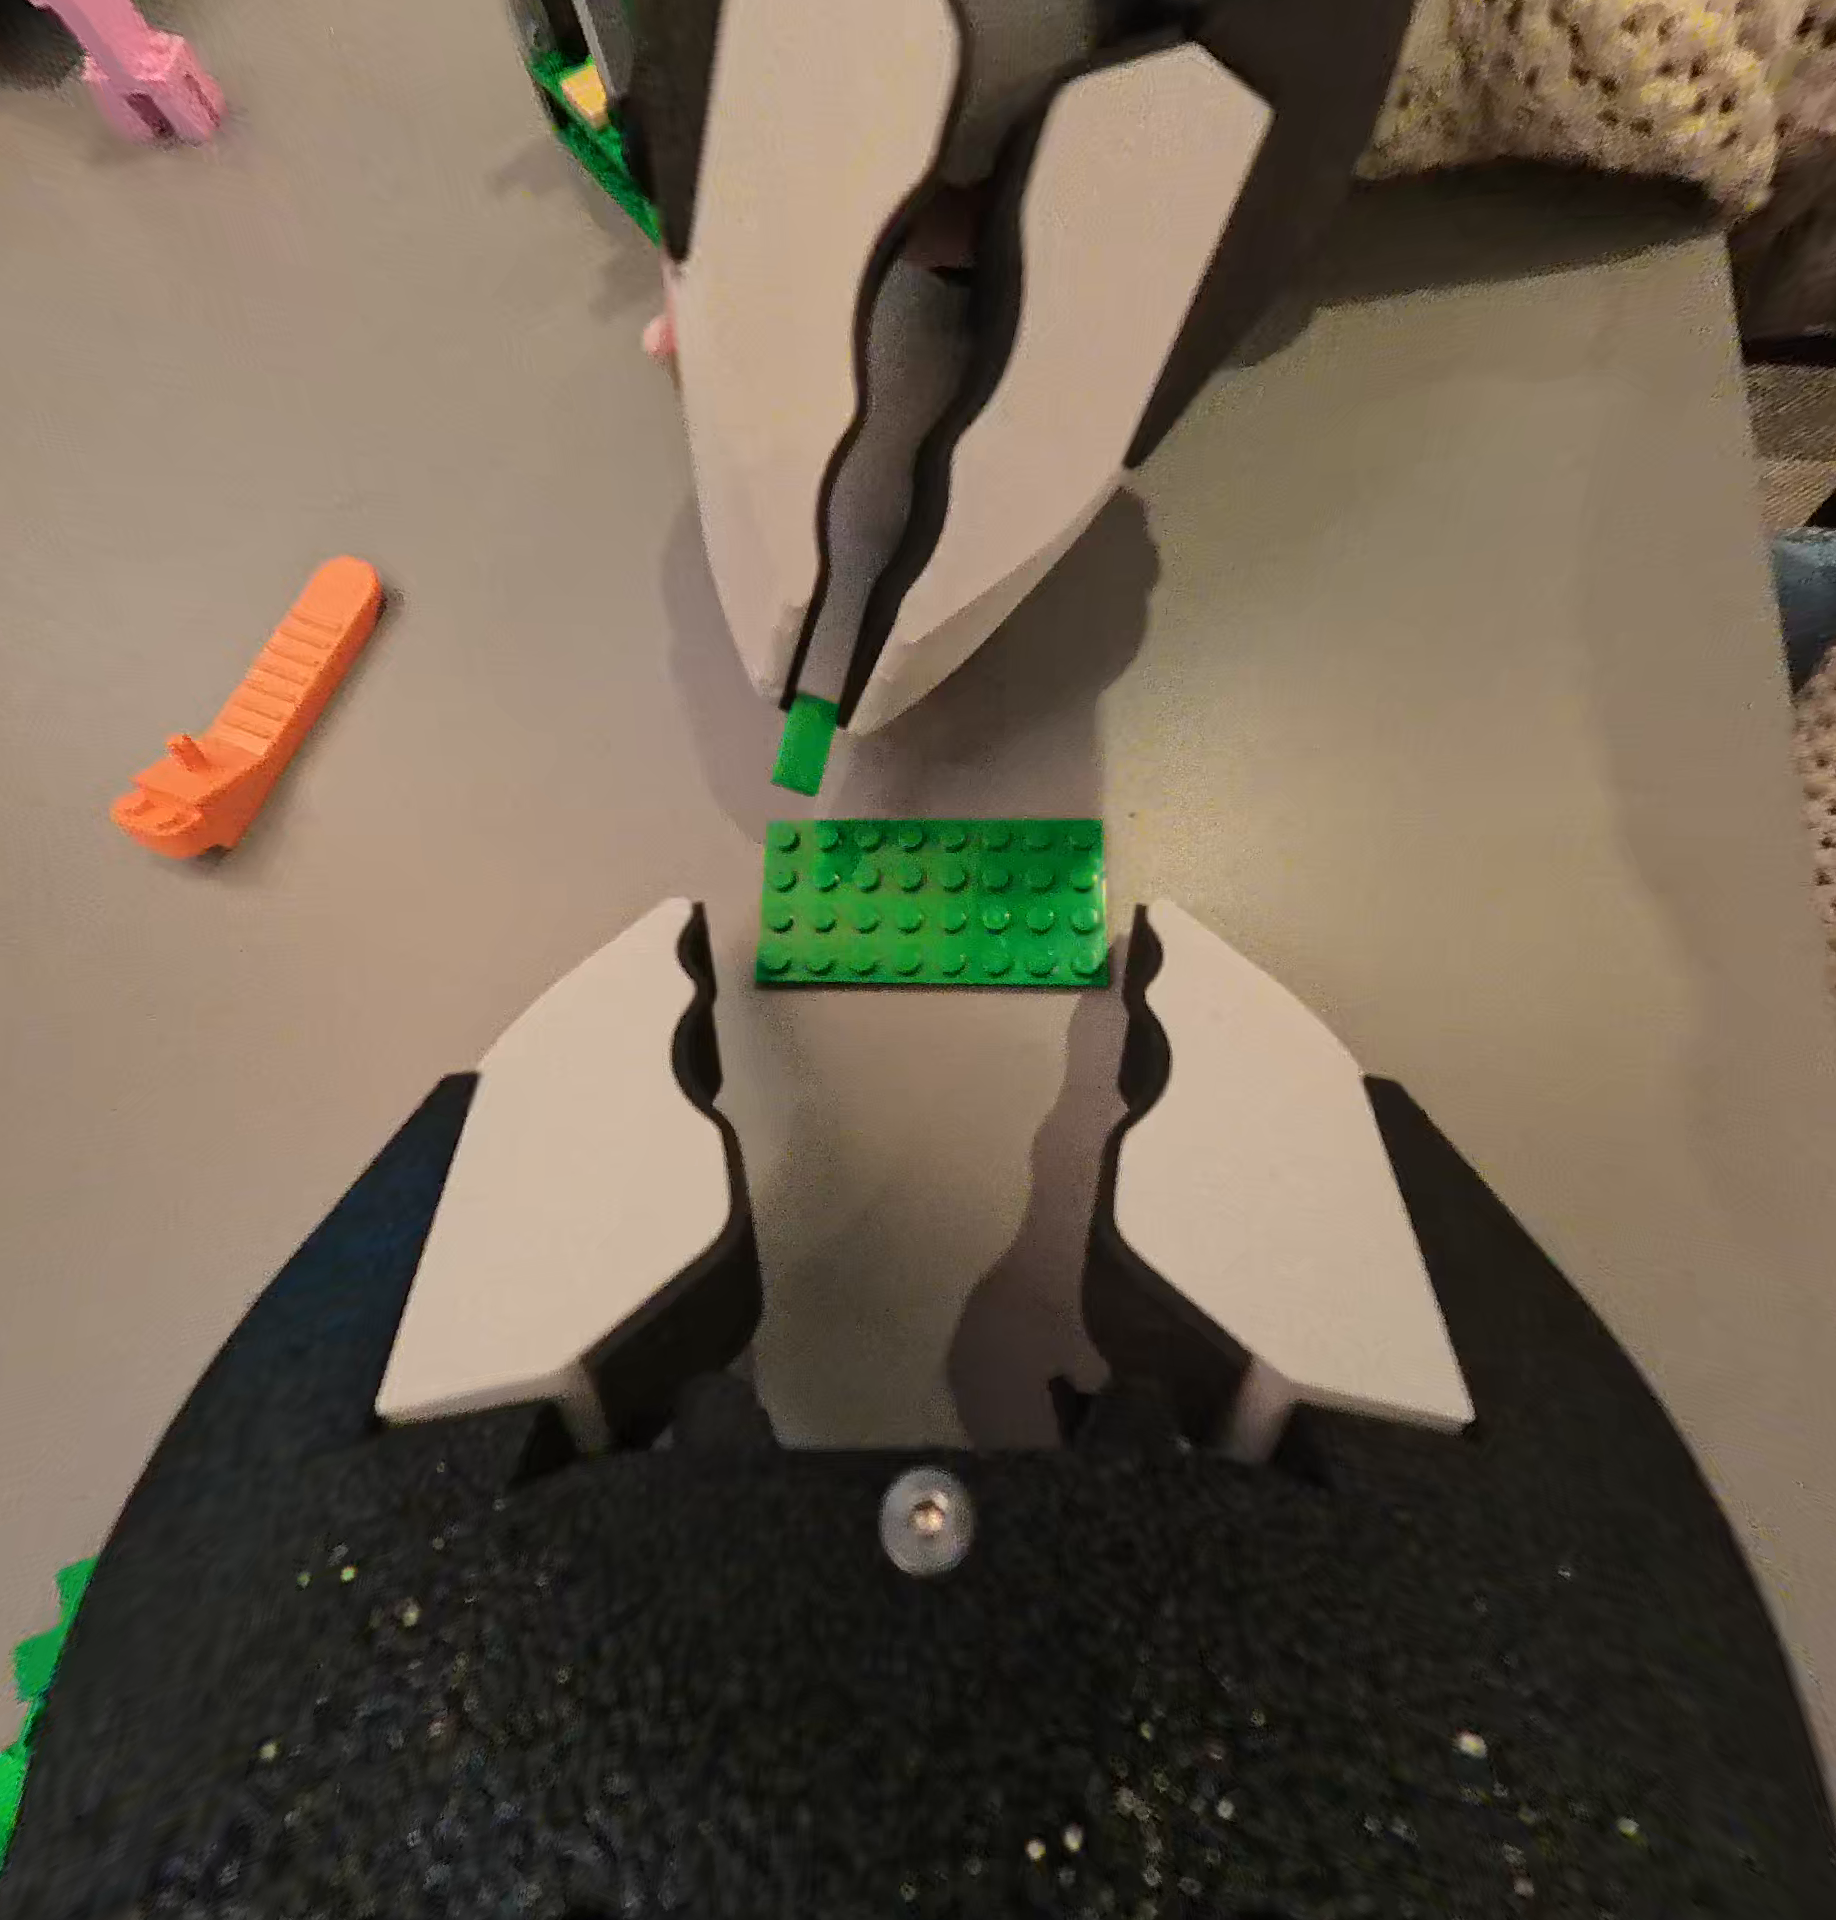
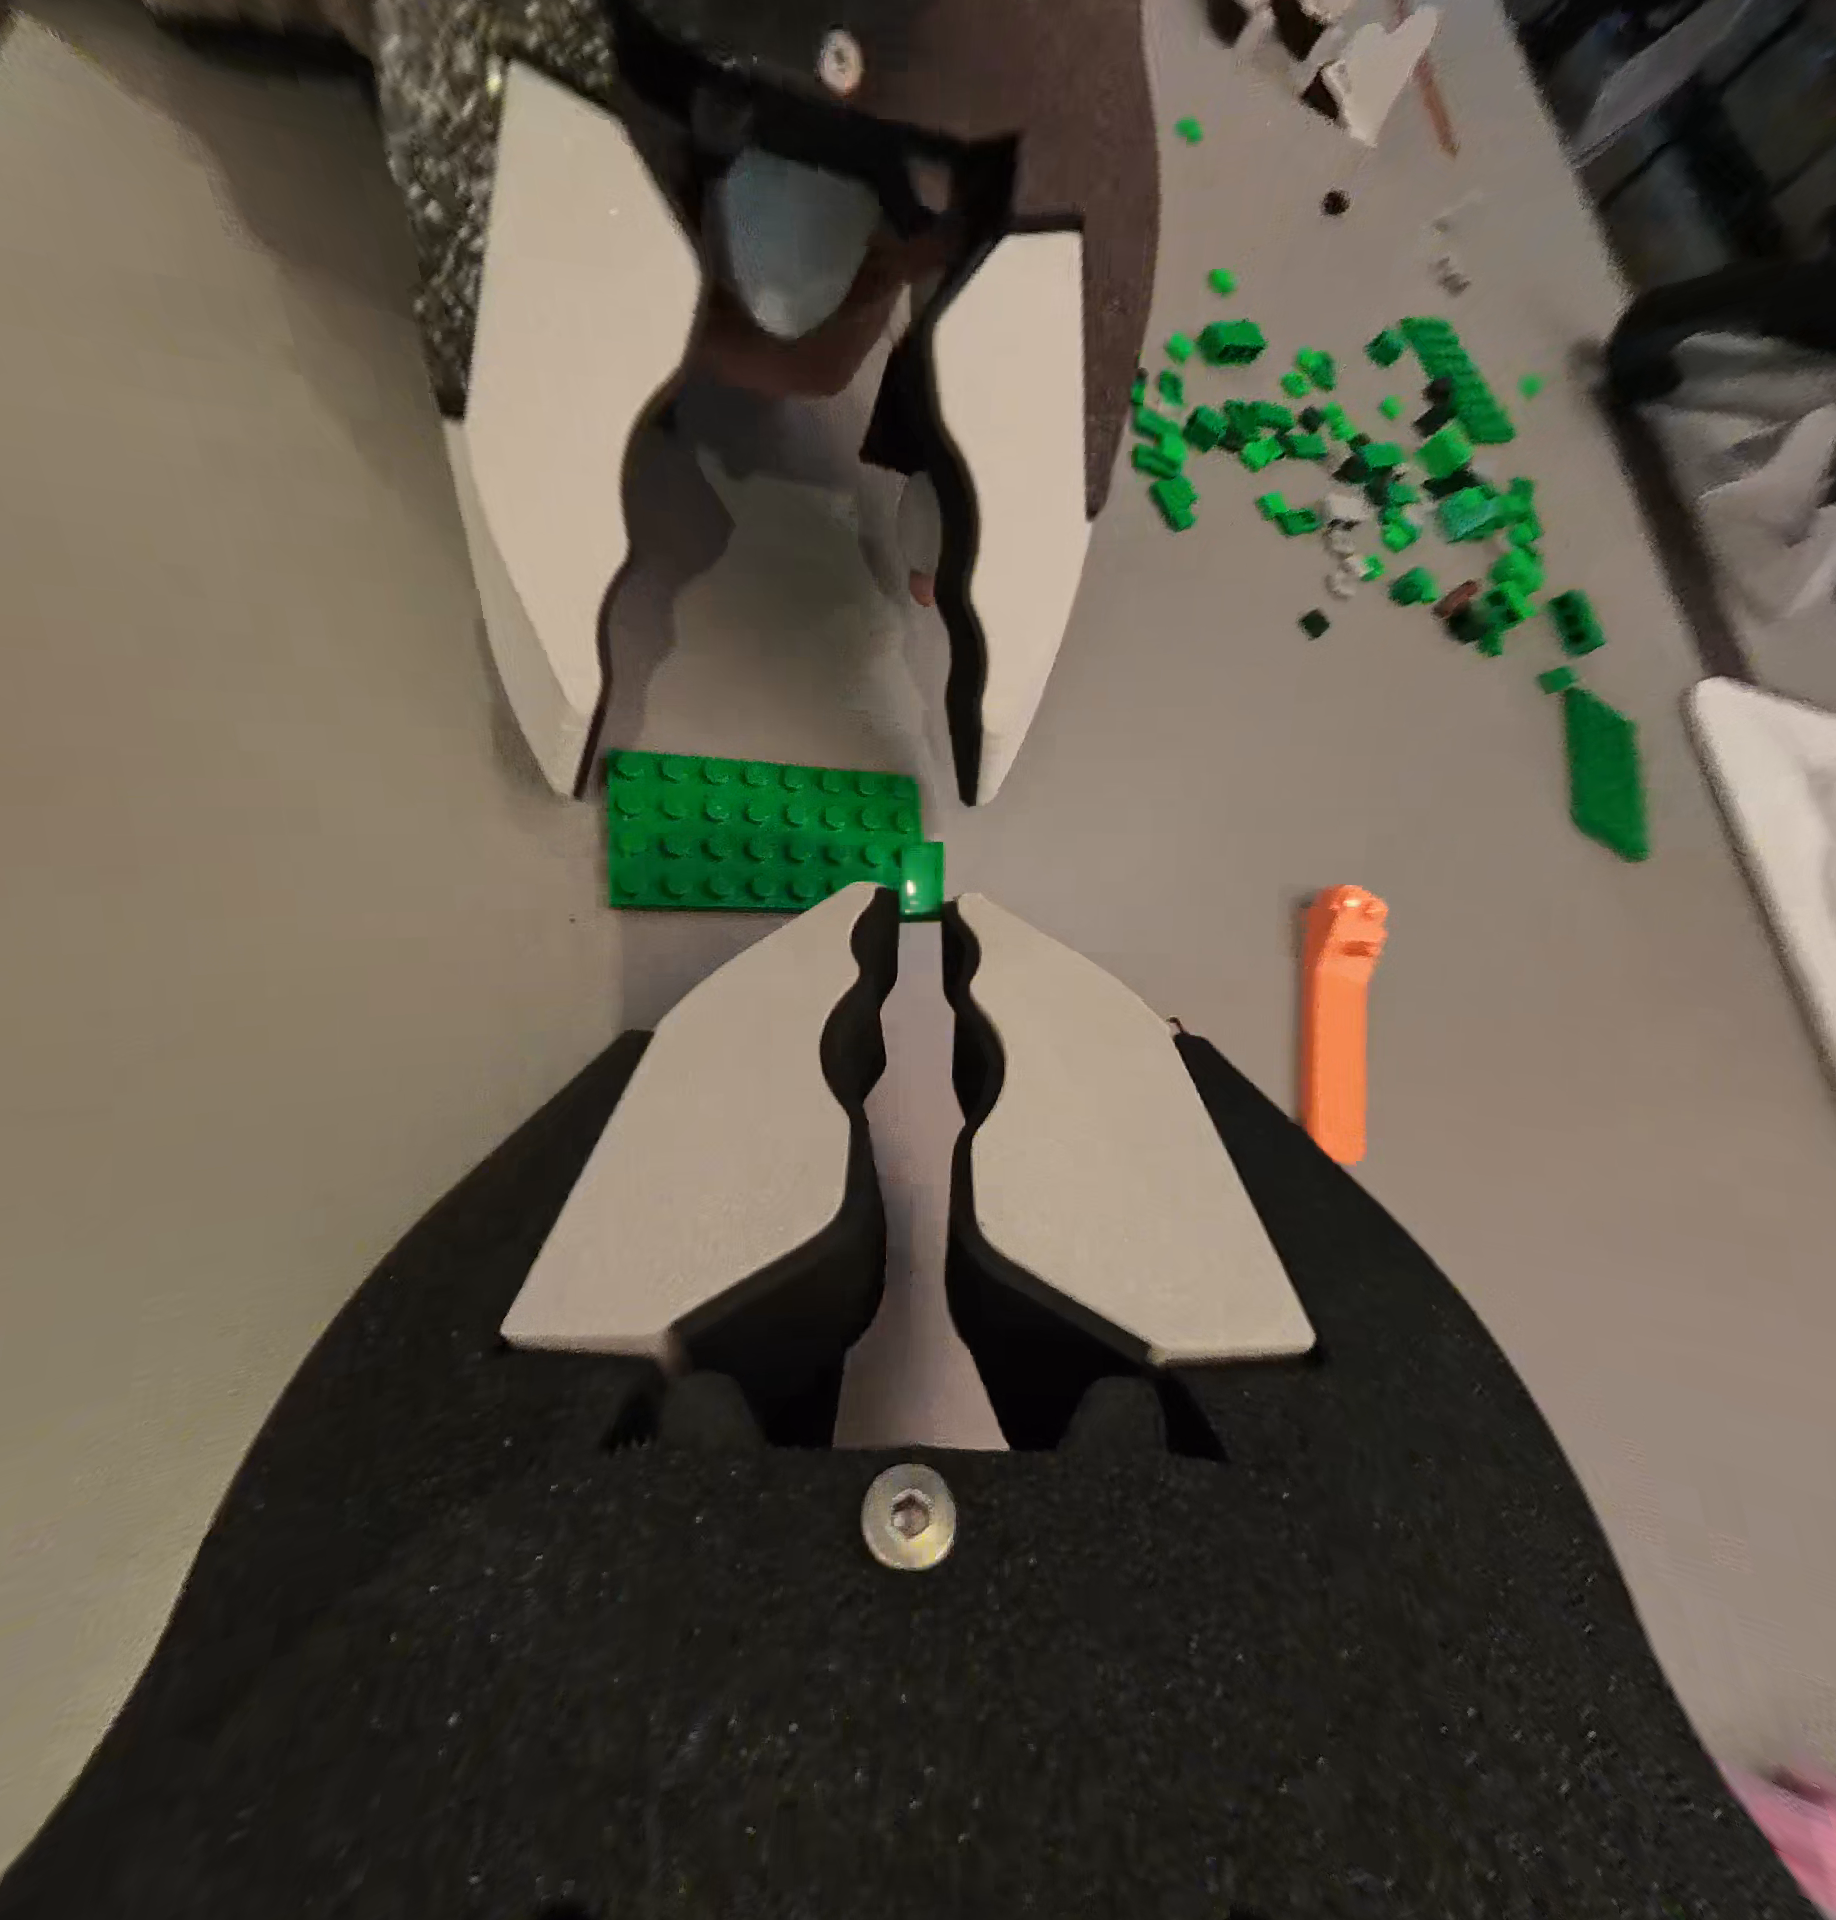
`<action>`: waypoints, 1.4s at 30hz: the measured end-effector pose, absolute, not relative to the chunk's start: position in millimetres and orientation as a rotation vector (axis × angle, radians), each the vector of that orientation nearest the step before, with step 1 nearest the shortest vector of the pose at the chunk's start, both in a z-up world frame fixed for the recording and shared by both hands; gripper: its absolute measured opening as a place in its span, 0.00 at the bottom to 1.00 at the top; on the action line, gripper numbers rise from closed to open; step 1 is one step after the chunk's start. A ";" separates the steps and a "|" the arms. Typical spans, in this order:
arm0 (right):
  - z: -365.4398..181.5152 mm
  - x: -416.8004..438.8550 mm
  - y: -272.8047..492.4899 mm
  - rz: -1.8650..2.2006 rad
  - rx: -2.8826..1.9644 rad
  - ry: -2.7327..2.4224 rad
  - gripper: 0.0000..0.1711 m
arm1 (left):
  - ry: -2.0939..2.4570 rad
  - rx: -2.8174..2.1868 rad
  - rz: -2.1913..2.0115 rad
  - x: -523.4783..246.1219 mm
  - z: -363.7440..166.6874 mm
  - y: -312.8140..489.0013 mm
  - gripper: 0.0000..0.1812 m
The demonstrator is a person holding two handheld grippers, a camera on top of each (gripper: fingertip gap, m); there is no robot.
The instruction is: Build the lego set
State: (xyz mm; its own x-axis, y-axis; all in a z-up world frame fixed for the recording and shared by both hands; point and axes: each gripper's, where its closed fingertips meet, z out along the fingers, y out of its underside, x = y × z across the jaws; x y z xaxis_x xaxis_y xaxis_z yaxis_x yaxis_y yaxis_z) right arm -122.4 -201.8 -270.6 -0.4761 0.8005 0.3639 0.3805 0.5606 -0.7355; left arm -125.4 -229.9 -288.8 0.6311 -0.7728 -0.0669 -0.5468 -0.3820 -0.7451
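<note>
Your small green piece (image 2: pixel 920 879), pinched in the right gripper (image 2: pixel 914 906), hangs just over the green plate (image 2: pixel 748 847)'s corner; seat it square on the studs. Left gripper (image 1: pixel 919 920) (spread wide, empty) straddles the plate; brace it there.

A plain grey table (image 1: pixel 1413 727) carries a flat green studded plate (image 1: pixel 935 902), an orange plastic separator tool (image 1: pixel 254 717) and scattered small green bricks (image 2: pixel 1392 468).

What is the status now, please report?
Left gripper open, fingers either side of the green plate. Right gripper shut on small green piece, at the plate's corner, not yet pressed on. Nothing in the way.
</note>
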 end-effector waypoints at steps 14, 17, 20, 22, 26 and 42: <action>-282.5 -127.1 -204.2 1.069 -1.160 -2.206 0.04 | 0.981 -2.136 -0.430 -122.9 -296.7 -228.6 0.43; -284.0 -129.9 -204.4 1.064 -1.167 -2.216 0.05 | 0.973 -2.124 -0.427 -125.2 -295.9 -226.6 0.36; -283.6 -131.9 -202.5 1.077 -1.191 -2.203 0.05 | 0.977 -2.117 -0.427 -125.2 -295.9 -226.0 0.36; -282.7 -133.1 -200.5 1.080 -1.207 -2.183 0.05 | 0.981 -2.114 -0.428 -125.1 -295.8 -225.8 0.36; -285.5 -133.4 -199.3 1.045 -1.230 -2.175 0.05 | 0.995 -2.094 -0.406 -125.0 -294.9 -224.3 0.35; -289.5 -134.5 -198.2 0.976 -1.222 -2.154 0.05 | 1.034 -2.058 -0.386 -123.4 -293.9 -224.2 0.35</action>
